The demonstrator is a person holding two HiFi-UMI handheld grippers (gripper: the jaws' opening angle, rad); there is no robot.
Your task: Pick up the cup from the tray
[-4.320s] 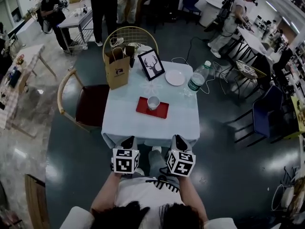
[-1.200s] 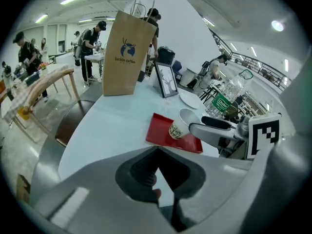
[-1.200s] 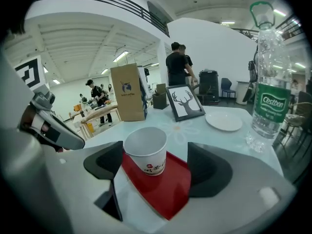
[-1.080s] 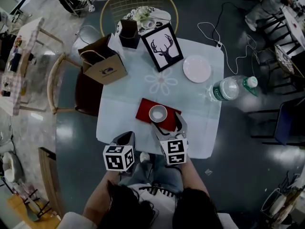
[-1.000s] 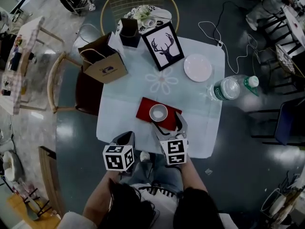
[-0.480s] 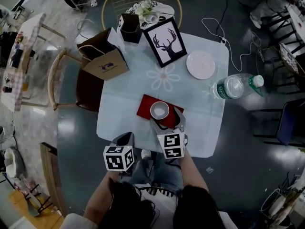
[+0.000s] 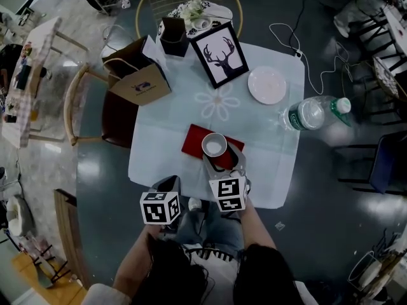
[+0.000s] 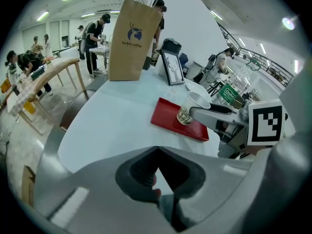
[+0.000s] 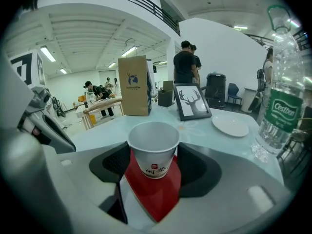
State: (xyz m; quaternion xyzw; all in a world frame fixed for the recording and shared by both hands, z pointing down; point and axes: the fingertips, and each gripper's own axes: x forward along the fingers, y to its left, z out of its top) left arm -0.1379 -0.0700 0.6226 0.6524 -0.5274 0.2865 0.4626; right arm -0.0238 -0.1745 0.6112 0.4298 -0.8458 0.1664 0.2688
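Note:
The white paper cup (image 7: 215, 145) stands between the fingers of my right gripper (image 7: 220, 157), over the near part of the red tray (image 7: 193, 140). In the right gripper view the cup (image 9: 153, 147) fills the gap between the dark pads, which press on its sides, with the tray (image 9: 152, 196) below it. I cannot tell whether its base touches the tray. The left gripper view shows the cup (image 8: 194, 107) held by the right gripper's fingers (image 8: 214, 115). My left gripper (image 7: 169, 183) hangs at the table's near edge, shut and holding nothing (image 8: 158, 179).
On the pale blue table (image 7: 165, 151) stand a brown paper bag (image 7: 137, 81), a framed deer picture (image 7: 220, 54), a white plate (image 7: 267, 85) and a water bottle (image 7: 310, 113) at the right edge. Chairs stand at the far and left sides.
My right gripper reached forward from the table's near edge, its fingers came round the cup and shut on it. The cup has shifted slightly away from me. The left gripper stayed put.

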